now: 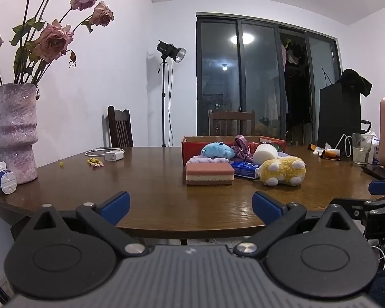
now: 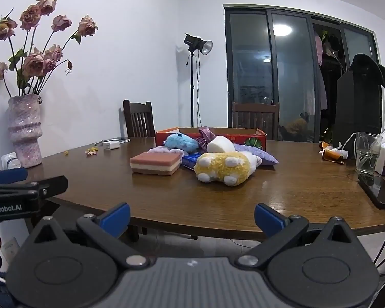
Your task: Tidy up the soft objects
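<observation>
Blue packet (image 1: 244,168) half-hidden behind yellow plush (image 1: 282,171).

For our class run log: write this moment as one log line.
left gripper: open, empty | right gripper: open, empty | both short of table | layered sponge, yellow plush outside red box

Black gripper (image 2: 191,217) frames, blue fingertips (image 2: 116,217), silver screws, white "GenRobot.AI" lettering

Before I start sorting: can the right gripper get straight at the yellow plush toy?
Probably yes. The right gripper is open and empty at the near table edge, and only bare wood lies between it and the yellow plush toy, the nearest item in the pile.
</observation>
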### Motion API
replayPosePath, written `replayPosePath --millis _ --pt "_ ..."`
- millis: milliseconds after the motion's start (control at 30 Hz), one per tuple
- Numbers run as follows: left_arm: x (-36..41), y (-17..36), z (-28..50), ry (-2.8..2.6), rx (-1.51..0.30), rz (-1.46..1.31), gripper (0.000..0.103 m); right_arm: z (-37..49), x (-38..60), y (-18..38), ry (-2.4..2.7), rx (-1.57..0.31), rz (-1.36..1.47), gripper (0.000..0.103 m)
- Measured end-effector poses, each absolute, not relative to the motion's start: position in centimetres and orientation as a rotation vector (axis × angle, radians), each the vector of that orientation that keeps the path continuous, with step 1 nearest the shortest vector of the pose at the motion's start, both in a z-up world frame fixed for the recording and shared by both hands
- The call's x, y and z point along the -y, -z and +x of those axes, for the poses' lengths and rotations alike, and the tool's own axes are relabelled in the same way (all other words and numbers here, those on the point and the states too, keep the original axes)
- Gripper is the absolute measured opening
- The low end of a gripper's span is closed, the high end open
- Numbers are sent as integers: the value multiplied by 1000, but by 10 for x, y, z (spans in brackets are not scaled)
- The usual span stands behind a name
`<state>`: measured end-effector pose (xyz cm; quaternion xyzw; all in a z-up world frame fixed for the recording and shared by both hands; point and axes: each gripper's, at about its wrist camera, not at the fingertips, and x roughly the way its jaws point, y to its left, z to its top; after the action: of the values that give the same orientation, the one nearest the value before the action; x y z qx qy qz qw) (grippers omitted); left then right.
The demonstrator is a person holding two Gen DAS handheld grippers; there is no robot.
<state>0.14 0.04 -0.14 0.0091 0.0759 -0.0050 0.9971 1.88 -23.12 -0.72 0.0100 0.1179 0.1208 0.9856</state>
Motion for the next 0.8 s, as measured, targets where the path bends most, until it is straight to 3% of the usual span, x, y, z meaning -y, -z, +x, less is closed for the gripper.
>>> replayPosePath --millis 800 --pt "1 2 0 18 -152 20 103 19 230 9 -241 -238 19 103"
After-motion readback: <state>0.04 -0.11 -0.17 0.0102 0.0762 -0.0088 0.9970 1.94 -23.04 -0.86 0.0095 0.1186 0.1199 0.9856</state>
